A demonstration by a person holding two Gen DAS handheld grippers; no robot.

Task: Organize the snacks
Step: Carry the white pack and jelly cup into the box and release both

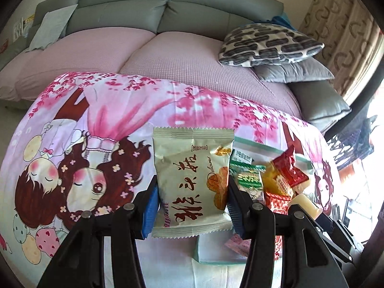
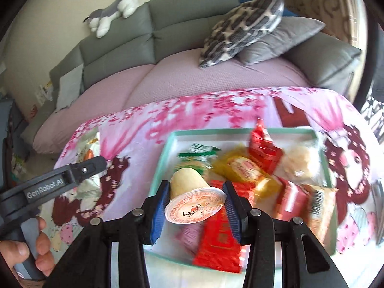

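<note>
Left wrist view: the left gripper (image 1: 192, 206) is pinching a pale snack packet (image 1: 192, 182) by its sides, holding it above a pink cartoon cloth (image 1: 96, 120). Right wrist view: the right gripper (image 2: 195, 206) is squeezing a jelly cup (image 2: 192, 196) over a teal-rimmed tray (image 2: 163, 160) heaped with wrapped snacks (image 2: 261, 158). Beyond, cushions (image 2: 242, 28) are lying on a grey sofa (image 2: 120, 45).

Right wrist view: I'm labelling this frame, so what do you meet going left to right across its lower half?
Hand on the left gripper's handle → left gripper → jelly cup held in the right gripper → red packet → barcoded packet, both in the tray.
</note>
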